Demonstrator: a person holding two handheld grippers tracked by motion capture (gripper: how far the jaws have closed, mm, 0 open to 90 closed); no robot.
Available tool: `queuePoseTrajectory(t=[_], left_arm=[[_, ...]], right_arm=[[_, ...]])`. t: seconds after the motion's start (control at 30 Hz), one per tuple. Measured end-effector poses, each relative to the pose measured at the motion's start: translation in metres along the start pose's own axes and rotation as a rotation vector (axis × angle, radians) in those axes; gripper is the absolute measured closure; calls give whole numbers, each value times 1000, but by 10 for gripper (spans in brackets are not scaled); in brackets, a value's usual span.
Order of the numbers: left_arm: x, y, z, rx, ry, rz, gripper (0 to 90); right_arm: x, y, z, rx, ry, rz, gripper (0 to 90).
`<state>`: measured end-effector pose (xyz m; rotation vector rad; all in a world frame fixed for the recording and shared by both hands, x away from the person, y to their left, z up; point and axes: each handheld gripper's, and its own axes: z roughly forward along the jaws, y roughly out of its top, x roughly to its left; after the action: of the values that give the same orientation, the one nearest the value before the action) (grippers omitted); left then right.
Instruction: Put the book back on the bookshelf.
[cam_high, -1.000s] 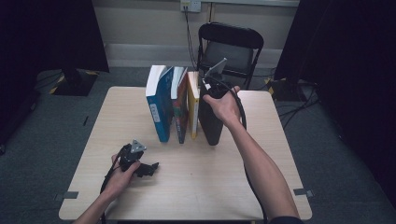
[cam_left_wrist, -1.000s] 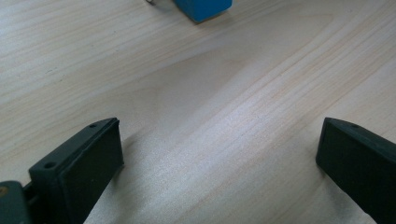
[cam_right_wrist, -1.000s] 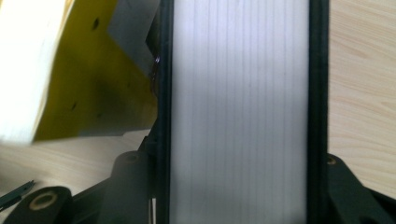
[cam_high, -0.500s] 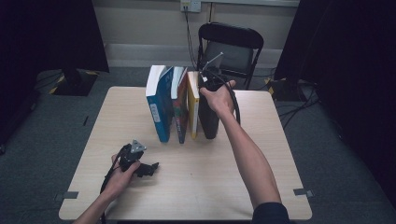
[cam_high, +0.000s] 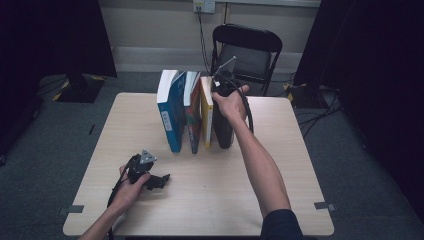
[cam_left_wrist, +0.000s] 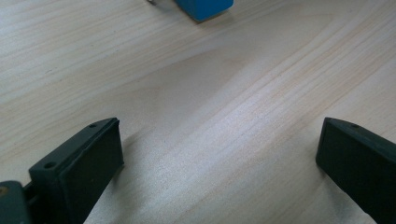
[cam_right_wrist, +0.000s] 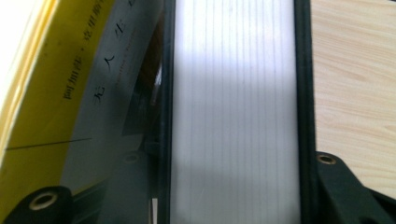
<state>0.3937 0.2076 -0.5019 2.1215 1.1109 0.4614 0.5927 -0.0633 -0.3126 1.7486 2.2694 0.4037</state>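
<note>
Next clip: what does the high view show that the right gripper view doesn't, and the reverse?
High view adds: the whole upright row, with the blue book at its left end, the left gripper low over the table, and the chair behind. Right gripper view adds, close up: the right gripper with its jaws against both covers of the black book, that book's white page edge, and the print on the yellow book. Shared: the black and yellow books side by side, and the wooden tabletop.
</note>
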Motion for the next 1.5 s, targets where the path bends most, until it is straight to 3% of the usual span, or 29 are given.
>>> queuePoseTrajectory(t=[0.27,0.37,0.5,0.67,0.93,0.97,1.0,1.07,1.17,1.3,1.5], left_arm=[[-1,0,0,-1,1,-5,2],[-1,0,0,-2,0,-4,1],[-1,0,0,-2,0,-5,2],[-1,-1,0,-4,1,-6,1],[-1,-1,0,-5,1,-7,1],[-1,0,0,0,1,0,1],[-1,0,0,0,1,0,1],[-1,0,0,0,1,0,0],[-1,0,0,0,0,-1,0],[-1,0,0,0,0,0,0],[-1,0,0,0,0,0,0]], right_arm=[[1,-5,0,-52,-1,-7,518],[0,-14,-4,-110,10,-20,492],[0,-21,-8,-113,13,-39,461],[-2,-36,-18,-172,23,-52,453],[-5,-70,-15,-291,47,-94,430],[-9,-81,-12,-329,77,-88,432],[-9,-81,-12,-329,77,-88,432],[-15,-93,-6,-374,121,-79,438],[-19,-105,-2,-448,122,-103,446],[-23,-118,4,-546,169,-95,460],[-25,-125,13,-593,192,-93,465]])
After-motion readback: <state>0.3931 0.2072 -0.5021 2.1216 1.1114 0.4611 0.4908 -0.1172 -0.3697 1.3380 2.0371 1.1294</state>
